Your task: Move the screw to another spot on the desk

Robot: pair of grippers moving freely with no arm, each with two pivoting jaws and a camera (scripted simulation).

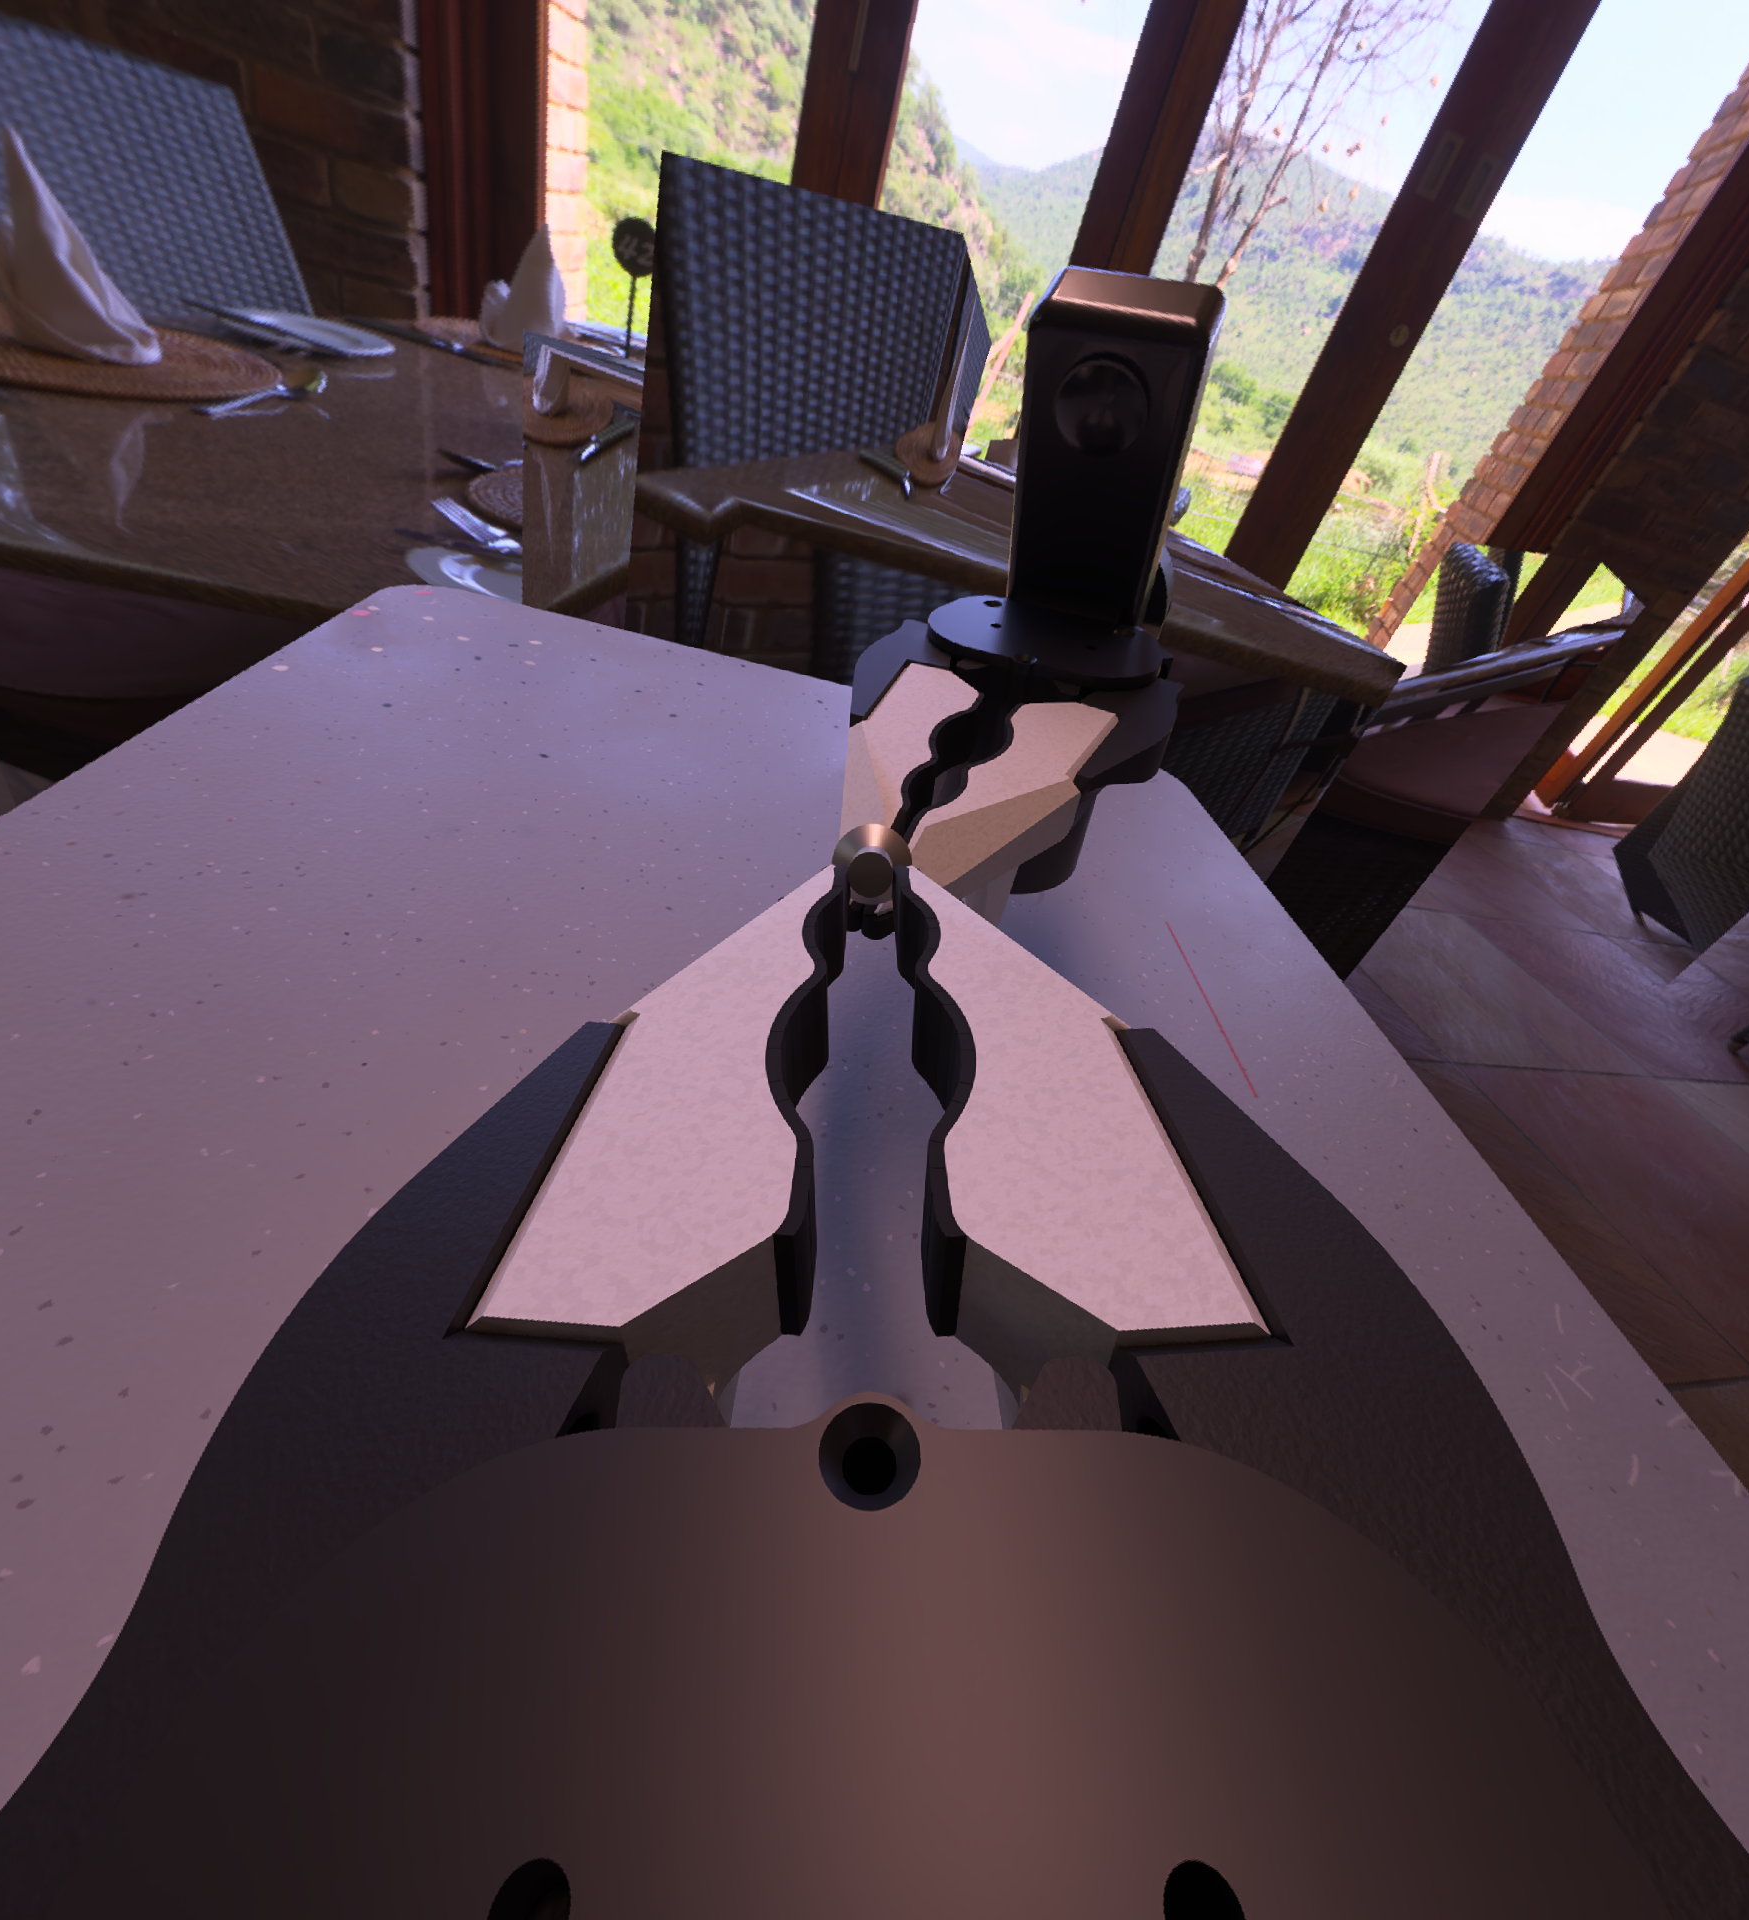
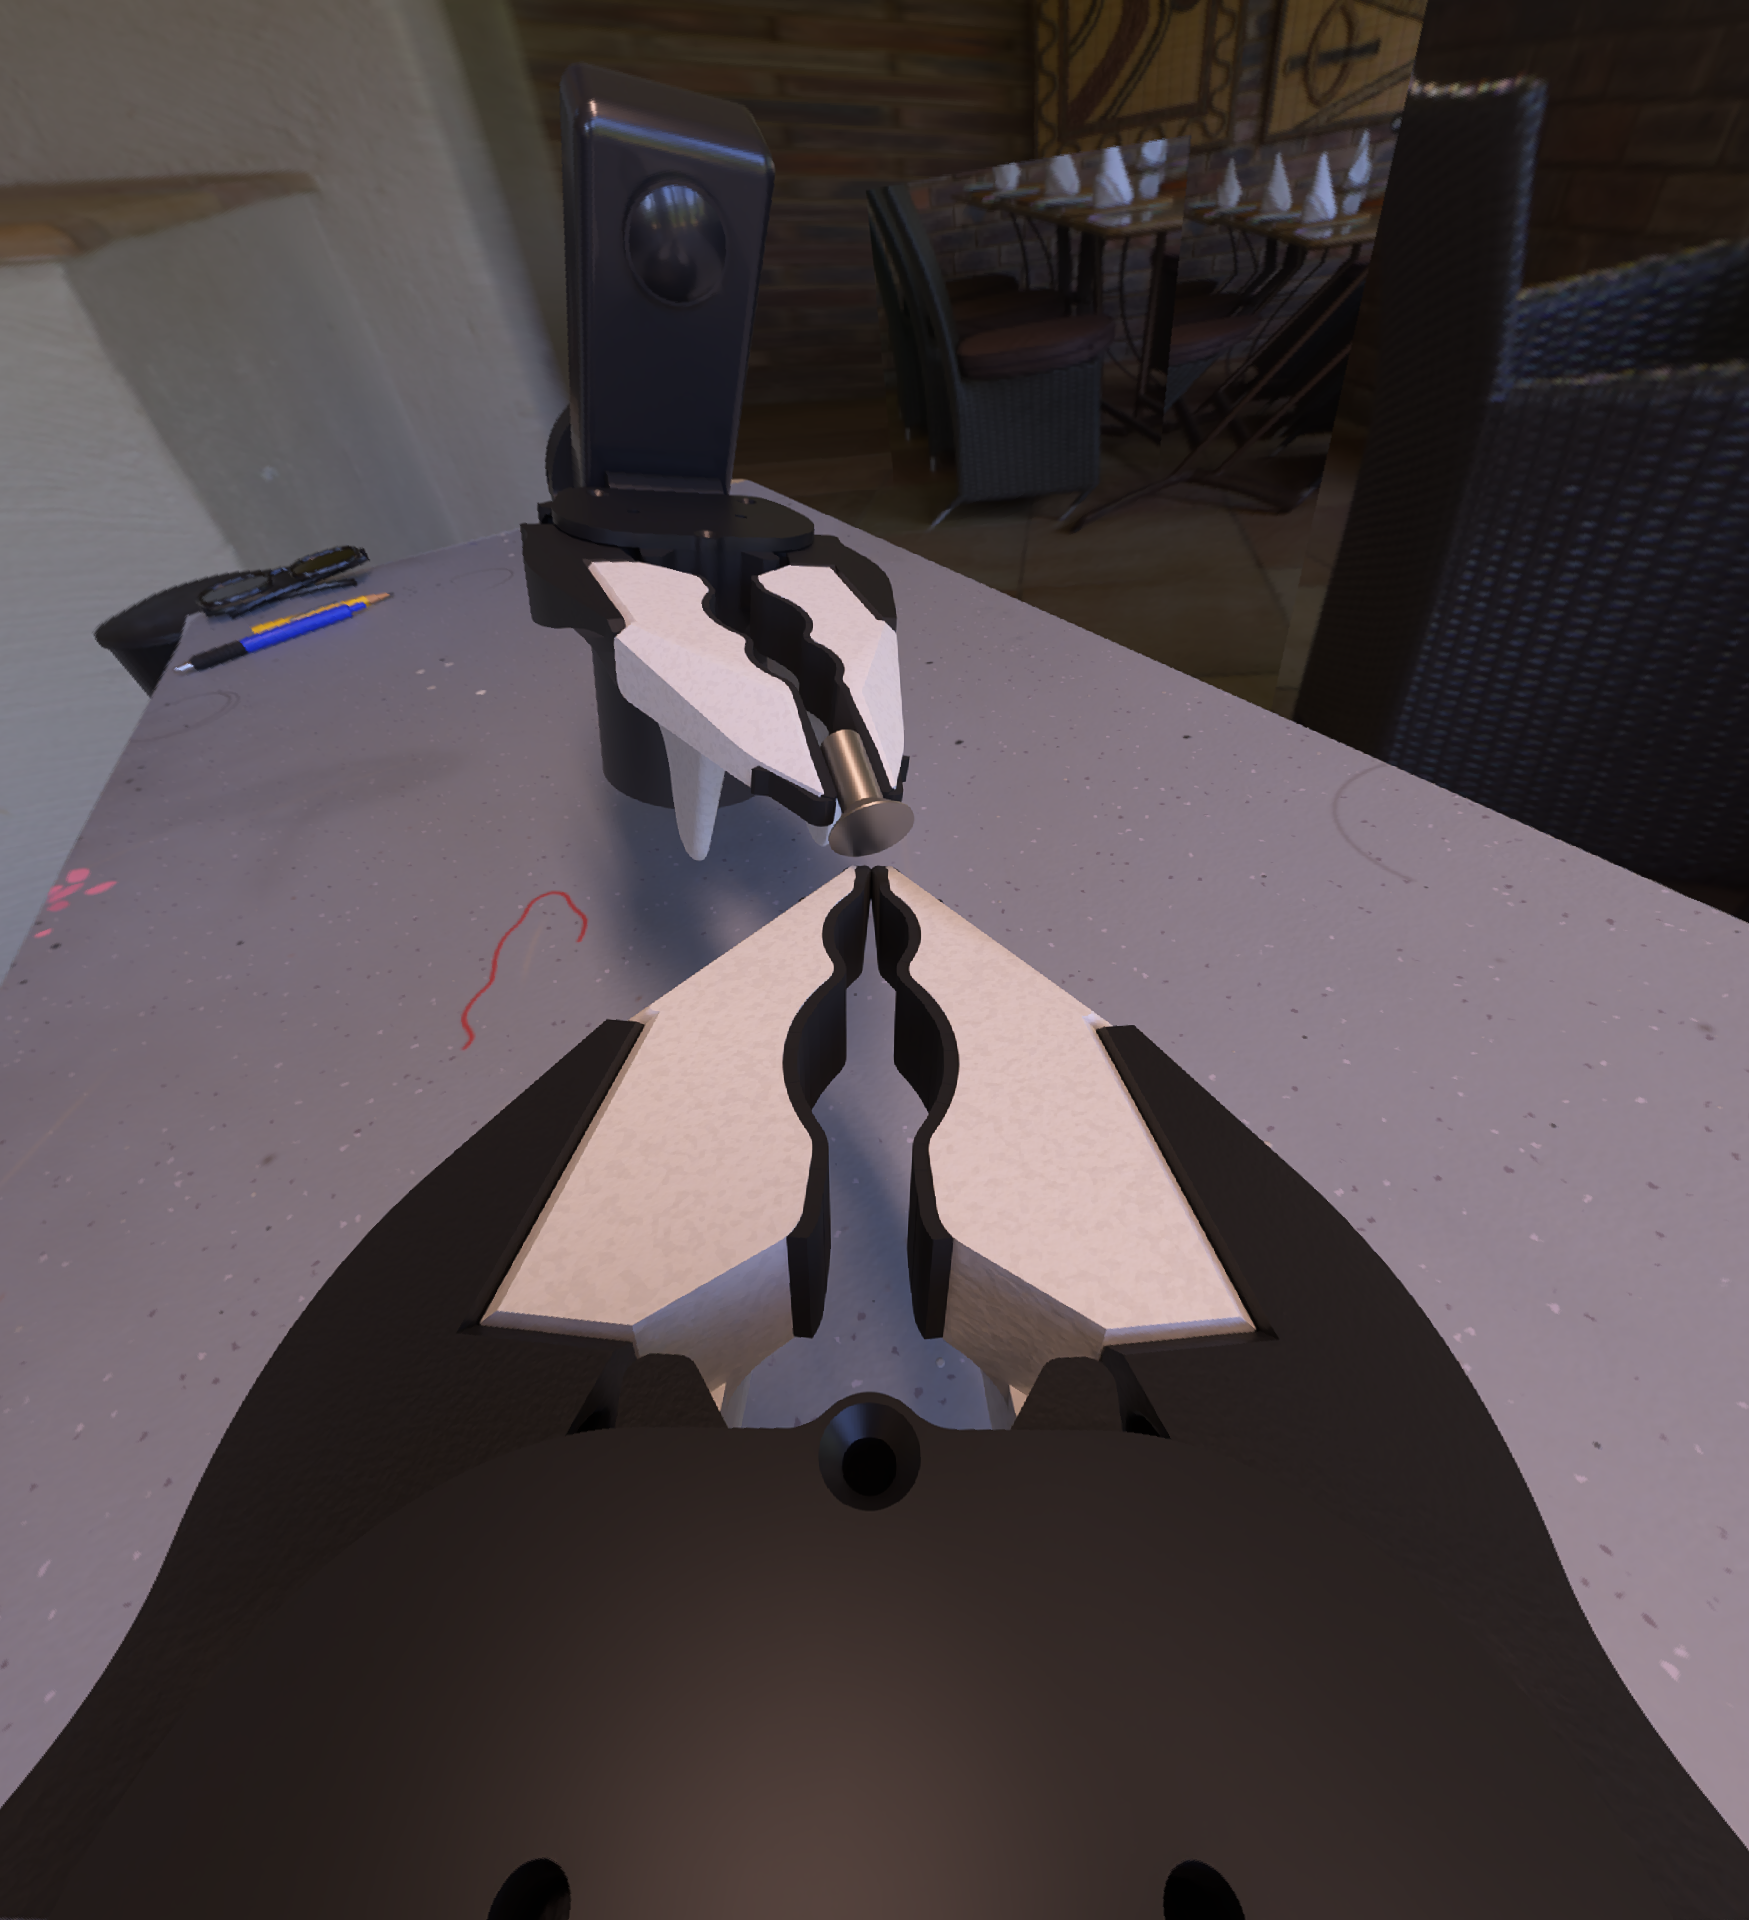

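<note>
The left gripper [image 1: 868, 883] pinched the screw [image 2: 859, 795] above the grey surface [image 2: 1369, 1039]; the right gripper [image 2: 870, 883] had fingers pressed together. Lowering gently before releasing would prevent rolling.

dining room with red brick walls [image 1: 350, 156] and dark timber window frames [image 1: 1369, 343]; tall windows [image 1: 1317, 208] admit bright daylight, green hills and pale sky beyond; floor [image 1: 1597, 1091] of reddish-brown tiles; dark woven wicker chairs [image 1: 808, 312] beside glossy stone-topped dining tables [image 1: 174, 488] laid with round woven mats, folded white napkins and cutlery; foreground desk [image 1: 330, 935] pale grey, speckled, marked with red scribbles; right wrist view shows a cream plaster wall [image 2: 174, 416] with a wooden ledge [image 2: 70, 218], a dimmer brick interior, further set tables [image 2: 1109, 208] and wicker seating [image 2: 1628, 520]; glasses [image 2: 278, 582] and pens [image 2: 278, 634] at the desk's far end.
</note>
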